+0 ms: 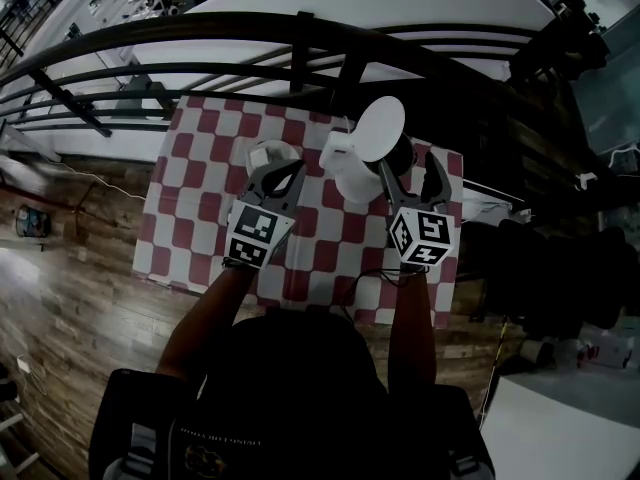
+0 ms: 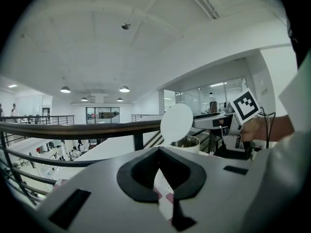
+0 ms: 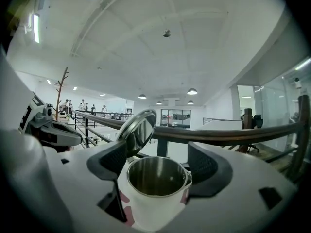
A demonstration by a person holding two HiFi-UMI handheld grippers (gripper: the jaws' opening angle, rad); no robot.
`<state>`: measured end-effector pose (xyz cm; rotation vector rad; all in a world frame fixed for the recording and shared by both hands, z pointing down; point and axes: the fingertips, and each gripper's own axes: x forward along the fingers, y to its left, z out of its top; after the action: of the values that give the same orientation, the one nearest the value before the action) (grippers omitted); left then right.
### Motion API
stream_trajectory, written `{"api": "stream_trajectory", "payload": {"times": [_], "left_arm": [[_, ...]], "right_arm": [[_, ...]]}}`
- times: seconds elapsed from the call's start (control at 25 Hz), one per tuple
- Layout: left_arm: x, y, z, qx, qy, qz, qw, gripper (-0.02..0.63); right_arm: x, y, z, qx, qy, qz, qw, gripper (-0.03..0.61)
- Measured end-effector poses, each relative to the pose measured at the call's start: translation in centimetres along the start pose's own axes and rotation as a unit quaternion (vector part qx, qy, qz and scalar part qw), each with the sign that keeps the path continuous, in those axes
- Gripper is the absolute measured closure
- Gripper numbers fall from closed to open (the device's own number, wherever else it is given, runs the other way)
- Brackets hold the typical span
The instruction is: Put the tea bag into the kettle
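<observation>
A dark railing (image 1: 200,43) ran along the far edge of the table (image 1: 190,218), which was covered with a red-and-white checked cloth.

The left gripper (image 1: 275,165) reached over the cloth with its jaws clenched, the tips meeting. The left gripper view (image 2: 158,149) showed only a sliver of white and red through the gap below the tips, and I could not tell whether anything thin was pinched there. A small white round thing (image 1: 272,152) sat on the cloth just past those tips. The tea bag itself could not be made out in any view.

To the right stood the white kettle (image 1: 350,173) on the cloth, its round lid (image 1: 380,128) tipped up and its steel inside open to view (image 3: 155,176).

The right gripper (image 1: 412,173) was released, its jaws spread wide. In the right gripper view (image 3: 158,161) the kettle stood between the two dark pads, with neither pad pressing on it, and the raised lid (image 3: 138,130) leaned over the left one.
</observation>
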<state>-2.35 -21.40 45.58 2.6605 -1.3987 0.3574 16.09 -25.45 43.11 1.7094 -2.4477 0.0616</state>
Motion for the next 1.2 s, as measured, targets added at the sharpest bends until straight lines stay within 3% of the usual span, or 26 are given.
{"api": "stream_trajectory", "payload": {"times": [0.68, 0.72, 0.76, 1.2], "left_arm": [[-0.4, 0.0, 0.0, -0.002, 0.000, 0.000, 1.0000, 0.612], [-0.4, 0.0, 0.0, -0.002, -0.001, 0.000, 1.0000, 0.612], [-0.4, -0.1, 0.0, -0.002, -0.001, 0.000, 1.0000, 0.612], [-0.3, -0.7, 0.3, -0.003, -0.005, -0.004, 1.0000, 0.612]], "right_arm": [[-1.1, 0.5, 0.9, -0.012, -0.013, 0.007, 1.000, 0.207], [-1.4, 0.6, 1.2, -0.014, -0.022, 0.008, 1.000, 0.319], [-1.8, 0.6, 1.5, -0.016, -0.031, 0.009, 0.999, 0.568], [-2.3, 2.3, 3.5, -0.049, -0.053, 0.039, 0.997, 0.568]]}}
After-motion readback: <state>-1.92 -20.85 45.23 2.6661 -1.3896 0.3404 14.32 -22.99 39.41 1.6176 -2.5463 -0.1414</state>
